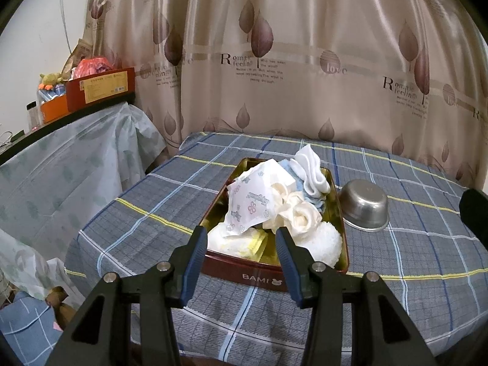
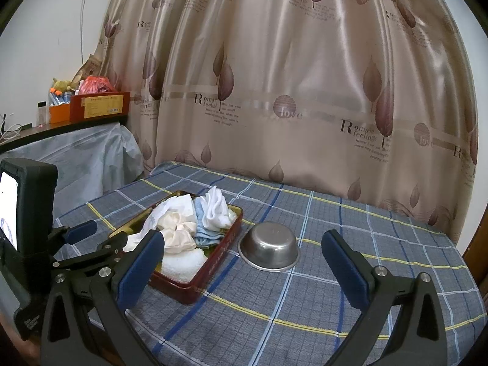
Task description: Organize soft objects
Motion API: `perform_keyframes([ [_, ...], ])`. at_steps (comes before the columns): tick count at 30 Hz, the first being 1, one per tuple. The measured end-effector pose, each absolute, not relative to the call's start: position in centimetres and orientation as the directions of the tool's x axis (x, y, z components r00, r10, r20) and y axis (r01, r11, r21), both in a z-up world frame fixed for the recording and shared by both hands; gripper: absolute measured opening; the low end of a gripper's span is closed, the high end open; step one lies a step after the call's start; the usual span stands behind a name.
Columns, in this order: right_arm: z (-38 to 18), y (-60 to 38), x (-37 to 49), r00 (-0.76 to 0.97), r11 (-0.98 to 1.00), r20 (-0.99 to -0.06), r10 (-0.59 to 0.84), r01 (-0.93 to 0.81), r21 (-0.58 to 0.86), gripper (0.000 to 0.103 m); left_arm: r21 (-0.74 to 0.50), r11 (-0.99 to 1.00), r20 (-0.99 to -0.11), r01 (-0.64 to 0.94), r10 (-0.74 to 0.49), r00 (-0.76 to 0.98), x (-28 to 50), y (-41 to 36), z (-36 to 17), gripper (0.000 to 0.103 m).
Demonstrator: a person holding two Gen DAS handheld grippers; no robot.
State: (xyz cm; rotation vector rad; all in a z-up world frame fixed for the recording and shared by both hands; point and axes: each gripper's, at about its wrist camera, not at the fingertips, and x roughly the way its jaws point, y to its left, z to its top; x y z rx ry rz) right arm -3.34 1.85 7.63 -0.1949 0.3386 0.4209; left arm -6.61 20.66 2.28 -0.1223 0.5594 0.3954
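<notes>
Left wrist view: low over table edge, facing curtain [image 1: 305, 61], close on red tin [image 1: 268, 274]. Right wrist view: further right and back, angled left. Shared: tin [image 2: 213, 277], steel bowl [image 2: 270, 248], plaid tablecloth [image 2: 305, 305], curtain.

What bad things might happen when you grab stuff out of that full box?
The soft things are heaped in the tin, so pulling the printed packet might drag the cream flowers out too. The white sock sits on the far edge and may slide off. The upturned bowl stands close beside the tin and could get knocked.
</notes>
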Motion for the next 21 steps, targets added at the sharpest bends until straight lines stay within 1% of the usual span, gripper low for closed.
perform_keyframes([
  [21, 6.77, 2.45, -3.25, 0.846, 0.887, -0.377, 0.378, -0.447, -0.113, 0.103, -0.008, 0.92, -0.562, -0.391, 0.319, 0.763, -6.22, 20.84, 1.74, 0.047],
])
